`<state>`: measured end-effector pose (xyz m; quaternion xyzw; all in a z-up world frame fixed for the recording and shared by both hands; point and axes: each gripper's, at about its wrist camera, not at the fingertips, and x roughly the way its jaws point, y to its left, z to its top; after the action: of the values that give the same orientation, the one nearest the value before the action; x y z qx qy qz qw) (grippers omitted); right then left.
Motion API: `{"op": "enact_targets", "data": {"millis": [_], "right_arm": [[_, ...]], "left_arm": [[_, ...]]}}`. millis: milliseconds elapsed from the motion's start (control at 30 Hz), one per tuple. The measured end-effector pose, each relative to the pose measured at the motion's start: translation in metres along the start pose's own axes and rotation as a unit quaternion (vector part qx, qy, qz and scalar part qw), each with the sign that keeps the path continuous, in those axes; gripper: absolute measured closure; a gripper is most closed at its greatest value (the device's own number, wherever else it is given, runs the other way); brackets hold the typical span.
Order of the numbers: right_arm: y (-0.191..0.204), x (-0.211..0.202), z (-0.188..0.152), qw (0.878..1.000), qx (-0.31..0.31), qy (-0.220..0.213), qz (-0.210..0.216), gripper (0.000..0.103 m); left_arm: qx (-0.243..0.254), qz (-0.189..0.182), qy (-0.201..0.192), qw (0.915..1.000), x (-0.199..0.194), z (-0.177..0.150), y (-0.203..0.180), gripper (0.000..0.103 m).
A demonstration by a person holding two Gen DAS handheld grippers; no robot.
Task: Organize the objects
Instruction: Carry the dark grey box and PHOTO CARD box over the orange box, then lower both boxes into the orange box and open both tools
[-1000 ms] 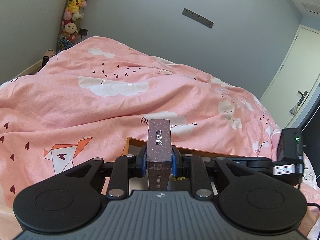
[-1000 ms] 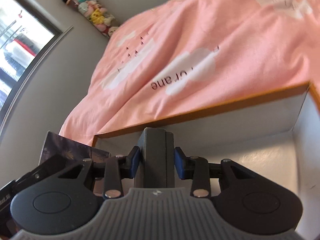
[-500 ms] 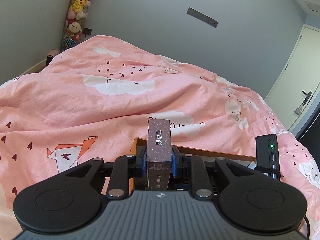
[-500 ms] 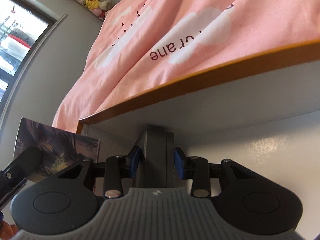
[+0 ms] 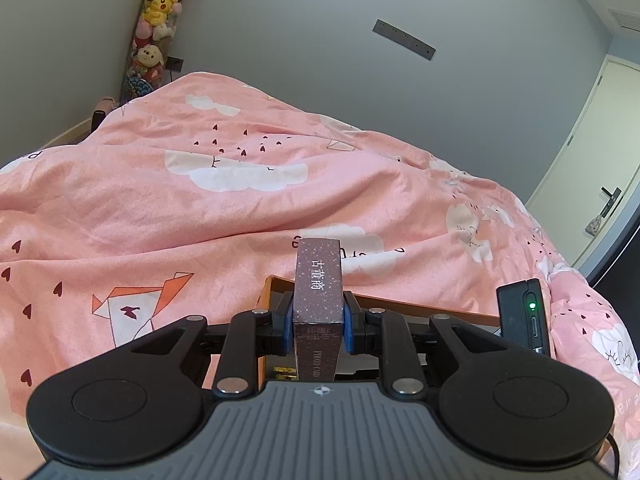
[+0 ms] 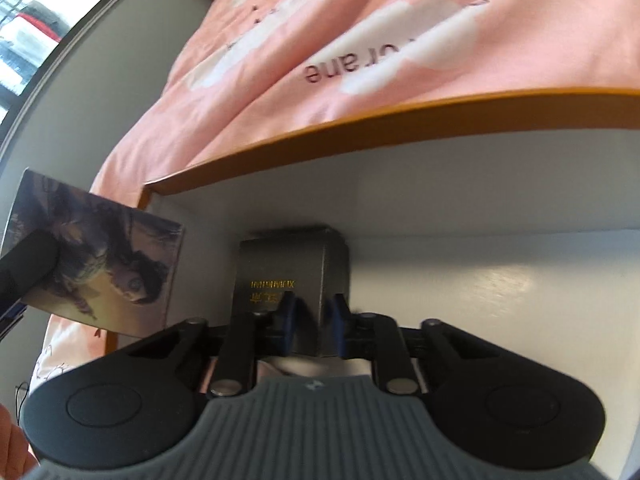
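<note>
My left tongs (image 5: 318, 322) pinch the maroon photo-card box (image 5: 319, 300) upright above the orange-rimmed box (image 6: 360, 120); my right tongs (image 6: 312, 326) pressed together, empty, black box (image 6: 292, 268) just beyond inside.

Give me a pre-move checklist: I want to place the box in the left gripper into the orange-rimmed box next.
1. Left gripper grip on the speckled box: ok, pads press both sides and the box stands upright.
2. Dark box set down inside the orange-rimmed box: ok, it sits on the white floor by the far wall.
3. Right gripper free of the dark box: cannot tell; it is shut with the box just beyond its pads, and the picture is blurred there.
4. Room beside the dark box: ok, bare white floor to its right.
5. Right gripper clear of the drop zone: not ok, it is low inside the orange-rimmed box.
</note>
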<state>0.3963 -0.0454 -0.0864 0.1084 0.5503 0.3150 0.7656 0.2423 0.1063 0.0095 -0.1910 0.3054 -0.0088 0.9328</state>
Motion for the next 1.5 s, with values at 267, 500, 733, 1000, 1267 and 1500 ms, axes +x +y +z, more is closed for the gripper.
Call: {"op": "enact_targets", "data": {"millis": [267, 500, 733, 1000, 1267, 1500], "right_arm": [[-0.009, 0.002, 0.001, 0.999, 0.034, 0.012, 0.027, 0.088], [-0.02, -0.055, -0.006, 0.999, -0.008, -0.02, -0.038, 0.085], [-0.029, -0.093, -0.021, 0.99, -0.076, -0.039, -0.115, 0.084], [-0.032, -0.102, -0.033, 0.982, -0.118, -0.04, -0.141, 0.082], [-0.027, -0.096, -0.04, 0.978, -0.141, -0.033, -0.149, 0.075], [-0.017, -0.092, -0.045, 0.977, -0.158, -0.028, -0.138, 0.063]], "left_arm": [[-0.022, -0.013, 0.006, 0.9997, 0.0, -0.001, 0.0, 0.077], [-0.016, -0.033, 0.043, 0.9984, 0.023, -0.015, -0.032, 0.077], [-0.009, -0.034, 0.111, 0.9932, 0.058, -0.041, -0.058, 0.077], [-0.004, -0.039, 0.202, 0.9787, 0.09, -0.049, -0.064, 0.077], [0.025, -0.006, 0.183, 0.9827, 0.094, -0.043, -0.064, 0.068], [0.01, -0.007, 0.147, 0.989, 0.084, -0.033, -0.052, 0.045]]}}
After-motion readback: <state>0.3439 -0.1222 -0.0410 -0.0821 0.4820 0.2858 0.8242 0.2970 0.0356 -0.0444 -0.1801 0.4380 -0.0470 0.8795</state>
